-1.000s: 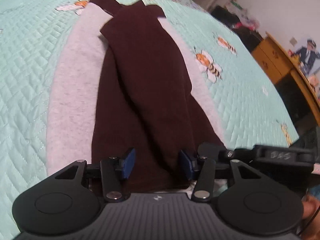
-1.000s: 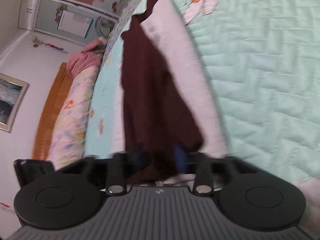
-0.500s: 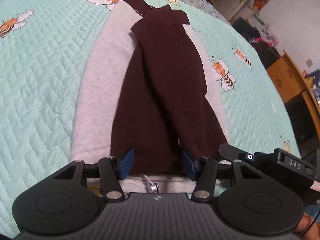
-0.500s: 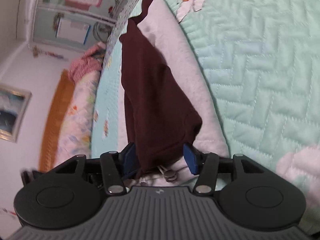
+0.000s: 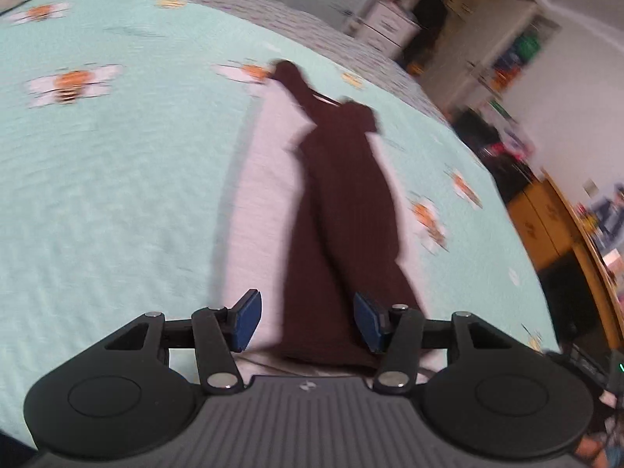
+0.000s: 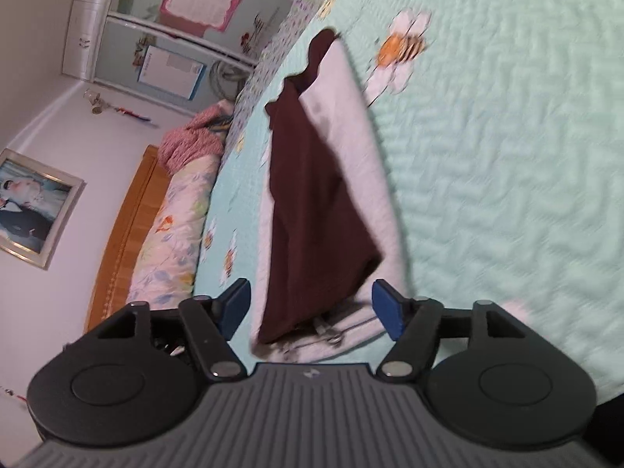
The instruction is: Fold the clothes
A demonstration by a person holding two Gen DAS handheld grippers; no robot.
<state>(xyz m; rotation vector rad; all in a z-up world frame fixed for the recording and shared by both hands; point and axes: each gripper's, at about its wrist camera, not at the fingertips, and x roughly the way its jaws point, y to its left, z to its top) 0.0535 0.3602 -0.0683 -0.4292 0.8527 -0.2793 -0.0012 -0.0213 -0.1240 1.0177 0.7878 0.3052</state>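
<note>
A mint quilt (image 5: 117, 195) printed with bees was seen to fill both views, and on it a garment (image 5: 343, 210) was laid in a long narrow strip: grey body beneath, two maroon sleeves folded lengthwise on top. Its long axis was found to run straight away from both grippers, the near hem lying just below the jaws and the far end reaching toward the bed's far edge. The coming fold is judged to turn on this: the near end would have to be carried along that axis toward the far one. The left gripper (image 5: 306, 325) was held open, nothing pinched, with the maroon cloth seen through the gap between its pads. The right gripper (image 6: 310, 310) was caught with jaws opening (no cloth pressed by either pad), the hem and a metal-tipped drawstring (image 6: 327, 331) lying between and below them. Neither hand could be judged nearer. The sleeves appeared smooth, their edges slightly splayed.
</note>
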